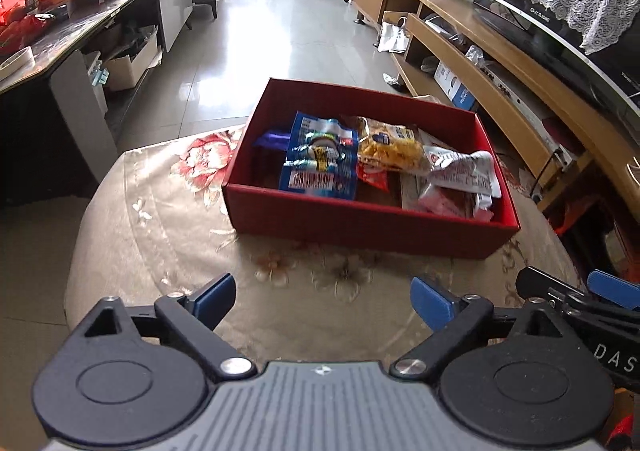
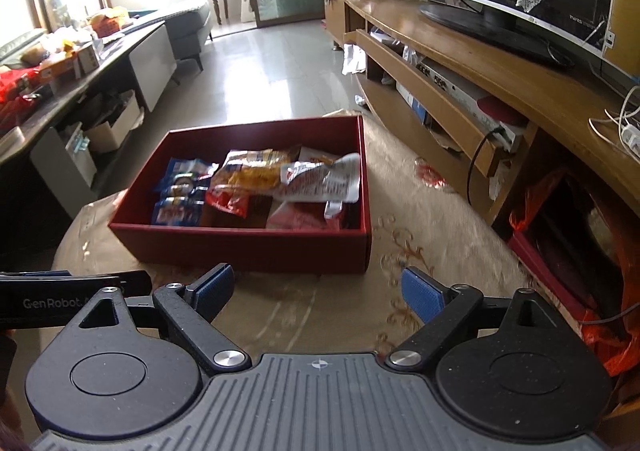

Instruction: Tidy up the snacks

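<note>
**Both claws wide open, empty; snacks in the red box**

Left gripper (image 1: 323, 297): jaws spread wide, blue pads well apart, nothing between them, only tablecloth below. Right gripper (image 2: 319, 290): same, wide open, holding nothing. The two sit side by side; the right one's blue tip shows at the right edge of the left wrist view, the left one's black body at the left edge of the right wrist view.

Red box (image 1: 360, 221) sits on the round table with the floral tablecloth (image 1: 160, 219), ahead of both grippers, not touching either. Lid off.

Inside the box:
- blue packet (image 1: 320, 157) at the left, barcode toward the camera
- yellow packet (image 1: 390, 149) in the middle, partly over a small red packet (image 1: 372, 177)
- white crumpled packet (image 1: 460, 171) at the right, over something pink
- dark purple item at far left, too hidden to tell

All packets lie loose, overlapping. Right wrist view is blurred.

TV cabinet (image 2: 480, 63) runs along the right, a long cluttered table (image 1: 80, 19) on the left.
</note>
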Tool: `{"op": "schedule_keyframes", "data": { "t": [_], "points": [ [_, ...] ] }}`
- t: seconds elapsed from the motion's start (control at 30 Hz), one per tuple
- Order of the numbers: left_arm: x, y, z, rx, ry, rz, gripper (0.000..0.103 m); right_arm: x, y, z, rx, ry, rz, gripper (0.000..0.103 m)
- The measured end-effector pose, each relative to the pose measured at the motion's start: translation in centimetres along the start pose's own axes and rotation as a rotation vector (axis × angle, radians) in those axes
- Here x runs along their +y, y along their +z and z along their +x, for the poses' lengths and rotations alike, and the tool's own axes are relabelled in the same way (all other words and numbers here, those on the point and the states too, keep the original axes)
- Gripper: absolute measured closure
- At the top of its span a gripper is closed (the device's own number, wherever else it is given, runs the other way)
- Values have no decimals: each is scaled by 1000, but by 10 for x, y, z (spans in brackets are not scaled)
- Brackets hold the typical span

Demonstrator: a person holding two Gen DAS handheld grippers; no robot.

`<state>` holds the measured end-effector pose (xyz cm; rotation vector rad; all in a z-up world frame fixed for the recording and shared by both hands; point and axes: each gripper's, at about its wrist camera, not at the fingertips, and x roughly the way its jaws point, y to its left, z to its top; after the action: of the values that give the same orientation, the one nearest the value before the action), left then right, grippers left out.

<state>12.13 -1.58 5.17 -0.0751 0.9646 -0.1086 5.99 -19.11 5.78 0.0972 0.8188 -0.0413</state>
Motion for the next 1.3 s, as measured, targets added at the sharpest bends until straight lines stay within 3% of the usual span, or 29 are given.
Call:
{"op": "schedule_keyframes", "data": {
  "t": [0.4, 1.3],
  "points": [
    [0, -28, -13, 0, -7, 25, 8, 4, -22, -16, -6, 11, -16, 9],
    [1, -48, -33, -114, 47, 48, 8, 7, -34, -25, -1, 56, -24, 9]
  ]
}}
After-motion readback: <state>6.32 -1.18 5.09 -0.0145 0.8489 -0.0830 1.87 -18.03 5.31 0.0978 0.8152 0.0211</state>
